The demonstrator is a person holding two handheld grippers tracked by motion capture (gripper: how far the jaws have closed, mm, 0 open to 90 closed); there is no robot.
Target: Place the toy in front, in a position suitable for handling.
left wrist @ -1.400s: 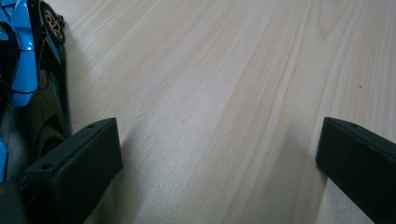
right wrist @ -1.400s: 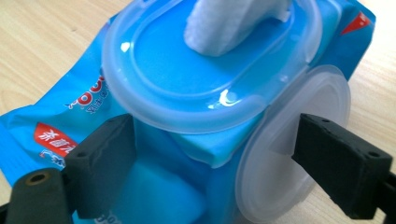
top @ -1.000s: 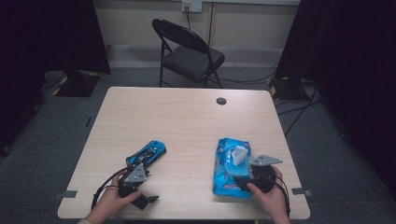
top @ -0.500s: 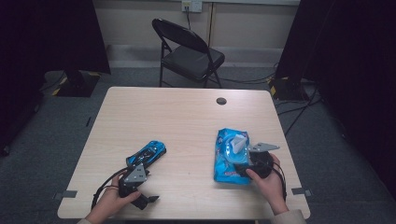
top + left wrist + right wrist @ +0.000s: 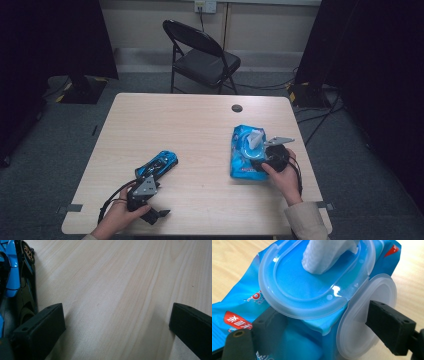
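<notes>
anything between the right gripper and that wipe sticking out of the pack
Nothing visible stands in the way. The right gripper is open at the wipes pack, its flip lid is swung open to the side, and the white wipe pokes up through the opening just ahead of the jaws, uncovered.

The table [image 5: 200, 130] is evenly lit from overhead; surroundings are left dark, and close-up jaws are blurred.
</notes>
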